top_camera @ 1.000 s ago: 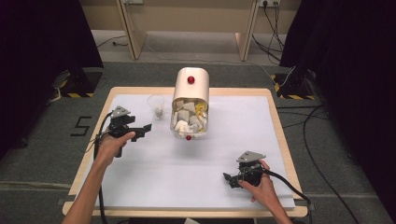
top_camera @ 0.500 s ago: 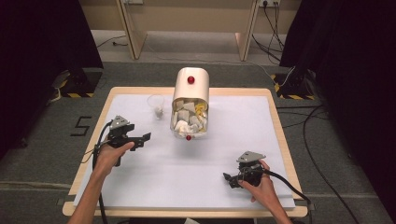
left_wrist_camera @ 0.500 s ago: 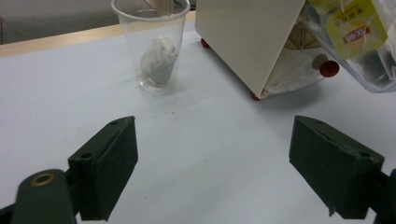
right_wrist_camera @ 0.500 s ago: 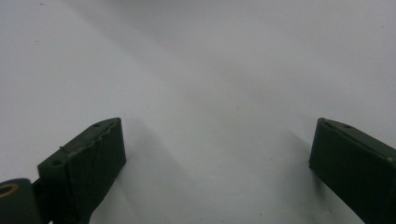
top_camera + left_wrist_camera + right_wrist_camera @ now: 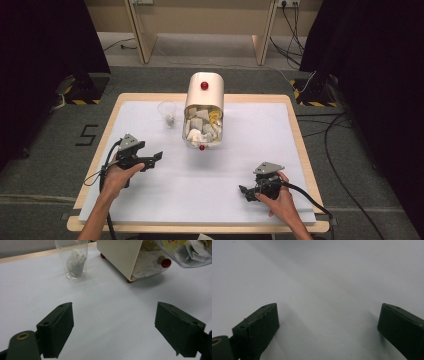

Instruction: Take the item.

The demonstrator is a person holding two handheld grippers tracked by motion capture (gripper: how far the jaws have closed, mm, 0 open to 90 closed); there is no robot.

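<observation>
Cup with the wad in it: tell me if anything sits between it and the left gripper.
Nothing visible does. Bare white table lies between the open left gripper and the cup. The bin stands to the cup's right, off that line.

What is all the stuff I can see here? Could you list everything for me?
Table: one, wooden edge with a white top, centre of the room.
Bin: one, cream with red knobs, far middle of the table; its clear tilted-out front is stuffed with crumpled paper.
Crumpled paper: several pieces, white with some yellow, inside the bin.
Cup: one, clear plastic, upright just left of the bin, a white wad inside.
Wooden frame: one, pale wood, on the floor behind the table.
Cables: several, black, on the grey floor to the right.
Left claw: one, black, jaws open, held above the table's left side.
Right claw: one, black, jaws open, near the table's front right.
Hands: two, one gripping each claw.
</observation>
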